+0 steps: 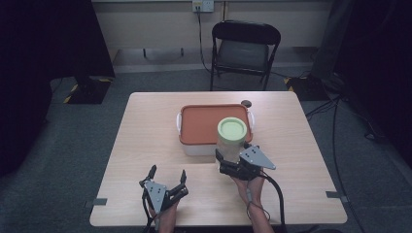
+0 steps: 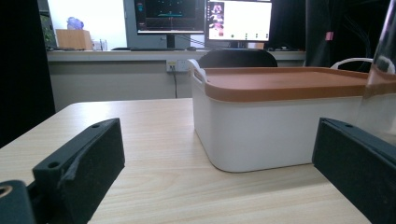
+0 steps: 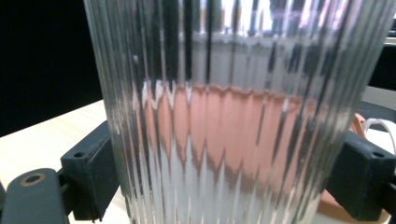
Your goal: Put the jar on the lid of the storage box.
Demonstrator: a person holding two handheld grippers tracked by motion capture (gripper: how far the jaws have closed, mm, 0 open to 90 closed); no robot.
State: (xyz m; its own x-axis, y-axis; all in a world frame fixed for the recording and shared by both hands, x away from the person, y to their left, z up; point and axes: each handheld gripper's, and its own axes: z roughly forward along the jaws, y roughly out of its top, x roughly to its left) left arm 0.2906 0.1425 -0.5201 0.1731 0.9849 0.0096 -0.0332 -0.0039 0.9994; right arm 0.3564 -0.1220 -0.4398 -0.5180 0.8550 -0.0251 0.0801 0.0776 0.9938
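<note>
High view: my right hand-held gripper (image 1: pixel 232 162) is clamped around the ribbed glass jar (image 1: pixel 231 141) just in front of the orange-lidded box (image 1: pixel 201 127), probably steadying it; left hand-held gripper (image 1: pixel 168 175) waits wide open over the desk (image 1: pixel 145 131).

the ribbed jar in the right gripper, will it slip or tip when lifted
The jar looks like rigid clear glass or plastic, so probably slick; its ribs may help the right gripper hold. It seems empty, so likely light. It is tall with a green lid, so it could tip if set down carelessly.
</note>
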